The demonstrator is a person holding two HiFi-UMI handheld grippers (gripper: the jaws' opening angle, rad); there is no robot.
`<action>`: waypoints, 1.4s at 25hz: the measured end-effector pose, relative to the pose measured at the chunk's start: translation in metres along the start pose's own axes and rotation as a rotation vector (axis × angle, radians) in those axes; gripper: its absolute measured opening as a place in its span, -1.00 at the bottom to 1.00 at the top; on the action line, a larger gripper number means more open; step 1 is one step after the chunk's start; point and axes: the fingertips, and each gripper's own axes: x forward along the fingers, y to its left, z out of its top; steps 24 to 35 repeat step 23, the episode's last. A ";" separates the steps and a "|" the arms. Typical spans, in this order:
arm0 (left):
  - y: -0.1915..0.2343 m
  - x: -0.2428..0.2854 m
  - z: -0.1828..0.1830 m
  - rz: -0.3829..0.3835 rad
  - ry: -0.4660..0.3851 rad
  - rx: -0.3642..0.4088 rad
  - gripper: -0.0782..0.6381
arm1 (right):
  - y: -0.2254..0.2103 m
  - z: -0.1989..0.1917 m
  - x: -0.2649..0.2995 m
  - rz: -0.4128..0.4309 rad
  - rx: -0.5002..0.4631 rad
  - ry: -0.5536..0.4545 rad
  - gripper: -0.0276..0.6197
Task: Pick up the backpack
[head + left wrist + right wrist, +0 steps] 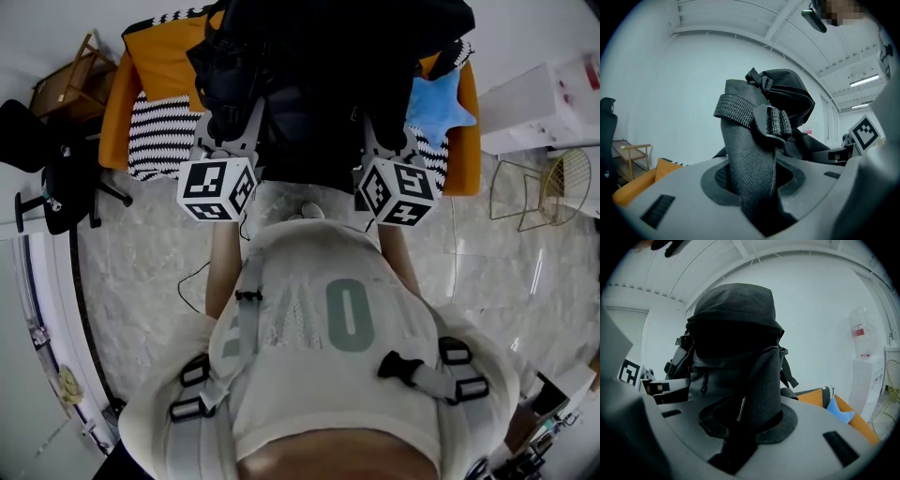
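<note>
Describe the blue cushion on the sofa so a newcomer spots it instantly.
Find the orange sofa at the top of the head view, draped with a black-and-white striped throw. At its right end, just right of the black backpack, lies the cushion. It alone is light blue and star-shaped.

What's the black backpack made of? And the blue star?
The backpack looks like matte black woven cloth, maybe nylon; its strap shows a fine mesh weave. The blue star seems a soft plush cushion, but it's small to tell.
</note>
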 end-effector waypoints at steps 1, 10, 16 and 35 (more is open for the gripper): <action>0.000 0.000 0.000 0.000 -0.001 0.000 -0.34 | -0.001 0.000 0.000 -0.001 0.000 0.000 -0.59; 0.003 -0.002 -0.003 -0.010 -0.007 -0.017 -0.34 | 0.004 -0.001 -0.003 0.002 0.004 -0.022 -0.59; 0.002 -0.002 -0.005 -0.014 -0.017 -0.026 -0.34 | 0.002 -0.001 -0.004 -0.002 -0.010 -0.034 -0.59; 0.008 0.004 -0.009 -0.016 -0.013 -0.043 -0.34 | 0.002 0.000 0.002 -0.008 -0.018 -0.026 -0.59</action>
